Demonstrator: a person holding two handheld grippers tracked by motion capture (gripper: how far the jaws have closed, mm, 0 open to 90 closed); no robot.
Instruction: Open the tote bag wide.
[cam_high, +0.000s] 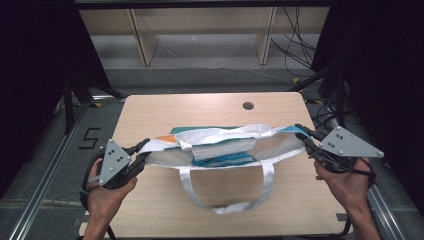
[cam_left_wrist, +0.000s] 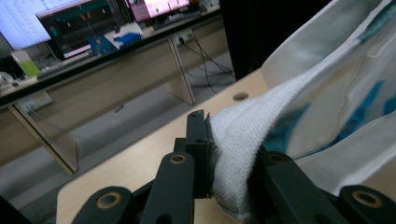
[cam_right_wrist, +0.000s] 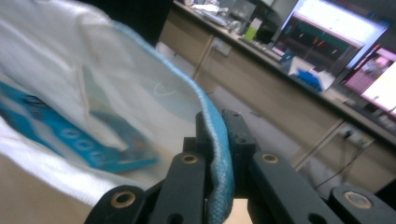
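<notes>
Left gripper (cam_high: 141, 151) jaws clamped on the white woven left edge of the tote bag (cam_high: 225, 145). Right gripper (cam_high: 303, 134) jaws pinched tight on the bag's blue-trimmed right edge. Bag is stretched between them over mid desk (cam_high: 210, 107), mouth pulled open, handles hanging toward the near side. Inside: a teal-and-white printed pack (cam_high: 222, 150), lying flat.

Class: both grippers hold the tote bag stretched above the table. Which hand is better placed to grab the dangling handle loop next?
Probably neither: left gripper and right gripper each clamp an end of the bag; the handle loop hangs midway between them.
</notes>
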